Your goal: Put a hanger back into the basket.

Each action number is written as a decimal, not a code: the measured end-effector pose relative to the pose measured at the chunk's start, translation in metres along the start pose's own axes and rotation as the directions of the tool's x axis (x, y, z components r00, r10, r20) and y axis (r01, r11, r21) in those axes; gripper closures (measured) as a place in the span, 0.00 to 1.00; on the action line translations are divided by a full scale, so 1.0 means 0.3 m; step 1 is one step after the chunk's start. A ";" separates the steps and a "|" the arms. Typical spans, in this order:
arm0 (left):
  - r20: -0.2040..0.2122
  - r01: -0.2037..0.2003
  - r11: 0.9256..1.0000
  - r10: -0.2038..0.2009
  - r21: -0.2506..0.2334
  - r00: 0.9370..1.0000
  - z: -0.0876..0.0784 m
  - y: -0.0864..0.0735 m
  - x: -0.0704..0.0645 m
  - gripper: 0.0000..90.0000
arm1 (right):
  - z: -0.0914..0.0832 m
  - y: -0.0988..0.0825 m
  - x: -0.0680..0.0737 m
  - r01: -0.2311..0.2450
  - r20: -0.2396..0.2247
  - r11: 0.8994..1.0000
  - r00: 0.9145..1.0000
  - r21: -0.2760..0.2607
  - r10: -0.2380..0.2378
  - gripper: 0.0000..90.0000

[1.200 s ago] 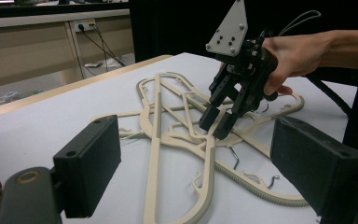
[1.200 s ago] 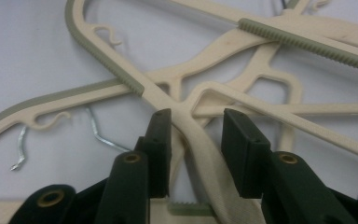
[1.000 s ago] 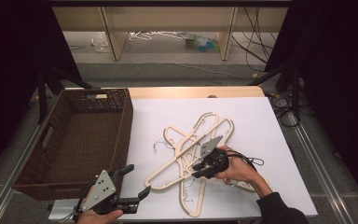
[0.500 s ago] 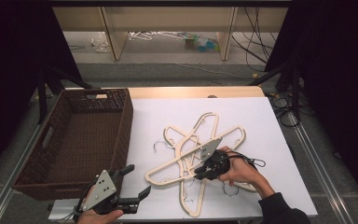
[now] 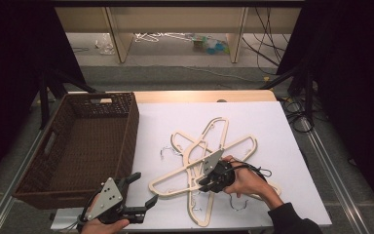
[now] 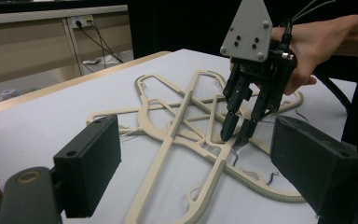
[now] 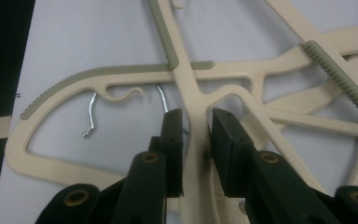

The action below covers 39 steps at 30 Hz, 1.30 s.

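Several cream plastic hangers (image 5: 202,161) with metal hooks lie crossed in a pile on the white table (image 5: 272,126). My right gripper (image 5: 205,183) points down into the pile near its front. Its jaws have just been closing, and the pads now press on either side of one hanger's straight bar (image 7: 193,93). The left gripper view shows that right gripper (image 6: 237,133) tip-down on the pile. My left gripper (image 5: 143,189) rests at the table's front left edge, open, with nothing between its jaws.
A dark wicker basket (image 5: 126,141) stands along the table's left side, its inside bare. A thin steel hook (image 7: 91,116) sticks out beside the gripped bar. Cables trail over the floor beyond the table's right edge.
The right hand has shifted slightly toward the table's front and settled onto the hanger pile. The left gripper has stayed where it was.
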State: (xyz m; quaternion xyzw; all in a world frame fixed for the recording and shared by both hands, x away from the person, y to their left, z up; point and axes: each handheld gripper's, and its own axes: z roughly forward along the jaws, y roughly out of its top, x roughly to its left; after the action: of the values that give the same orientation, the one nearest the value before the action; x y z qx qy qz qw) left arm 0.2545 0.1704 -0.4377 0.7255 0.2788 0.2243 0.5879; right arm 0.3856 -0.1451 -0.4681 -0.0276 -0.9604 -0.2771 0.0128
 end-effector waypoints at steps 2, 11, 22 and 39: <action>0.001 -0.003 1.000 0.003 0.004 1.000 0.000 -0.001 0.000 0.18 | 0.003 0.002 0.003 0.008 -0.003 1.000 1.000 0.005 -0.008 0.83; 0.018 -0.021 0.999 0.020 0.048 1.000 0.021 -0.009 -0.007 0.18 | 0.012 0.009 0.023 0.044 -0.005 0.998 0.999 0.044 -0.043 0.86; 0.121 -0.222 0.929 0.194 0.296 0.974 0.159 -0.028 -0.108 0.31 | -0.035 0.044 0.038 0.010 -0.021 1.000 1.000 0.030 -0.009 0.86; 0.189 -0.390 0.813 0.341 0.432 0.921 0.306 -0.045 -0.166 0.58 | -0.048 0.072 0.058 -0.013 -0.047 1.000 0.999 0.014 0.014 0.86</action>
State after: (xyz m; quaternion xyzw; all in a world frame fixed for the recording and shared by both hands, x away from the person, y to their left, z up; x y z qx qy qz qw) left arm 0.2756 0.0722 -0.4699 0.8945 0.1489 0.2229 0.3579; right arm 0.3697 -0.1337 -0.4438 -0.0275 -0.9615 -0.2710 0.0377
